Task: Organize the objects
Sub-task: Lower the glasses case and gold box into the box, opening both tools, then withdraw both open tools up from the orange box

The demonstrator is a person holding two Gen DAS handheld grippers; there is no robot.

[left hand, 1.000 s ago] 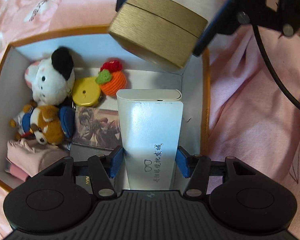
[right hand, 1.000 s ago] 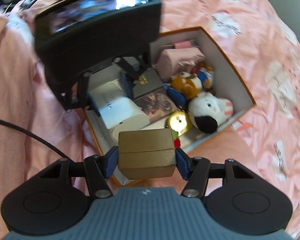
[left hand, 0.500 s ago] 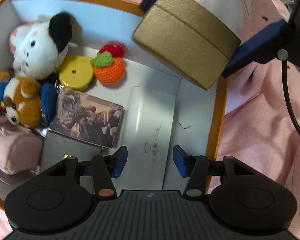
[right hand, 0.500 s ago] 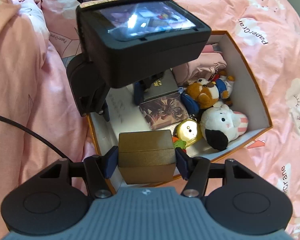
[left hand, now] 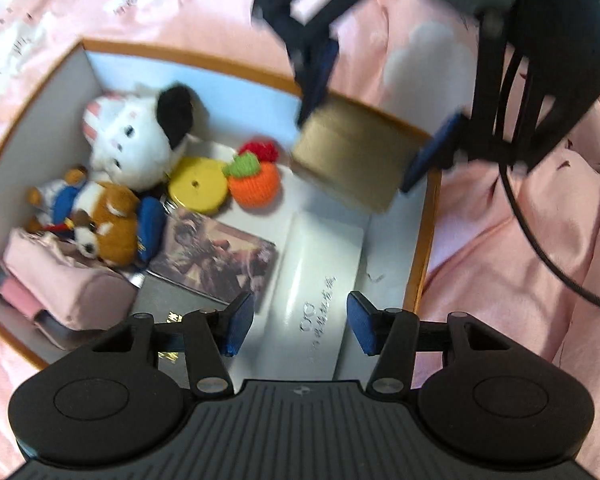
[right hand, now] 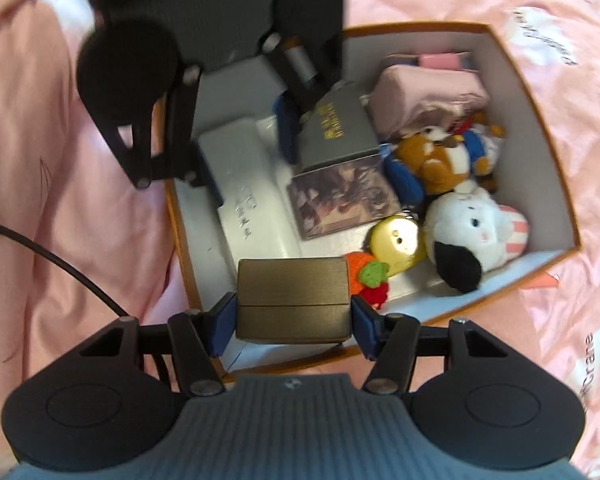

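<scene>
Contents of the orange-rimmed white cardboard box (left hand: 418,248) on the pink printed bedding (left hand: 520,240), listed left to right in the left wrist view.

1. Folded pink fabric pouch (left hand: 65,280), against the left wall.
2. Brown-and-blue plush dog (left hand: 99,220), lying on the pouch's upper edge.
3. White plush animal with one black ear (left hand: 135,136), in the far left corner, just above the dog.
4. Yellow round disc (left hand: 197,186), touching the white plush.
5. Orange crocheted fruit with green and red top (left hand: 255,180), just beside the disc.
6. Dark illustrated card box (left hand: 219,260), flat on the floor below the disc.
7. Grey box with gold lettering (right hand: 336,132), partly under the card box.
8. White oblong glasses case with printed characters (left hand: 320,280), flat on the box floor near the right wall.
9. Brushed gold rectangular box (right hand: 291,300), above the box's right far corner; whether it touches the floor cannot be told.

Left gripper (left hand: 300,328): jaws parted about halfway, empty; the blue pads stand clear above the glasses case, one over each side.

Right gripper (right hand: 291,320): blue pads pressed on both sides of the gold box, pointing down into the cardboard box.
</scene>
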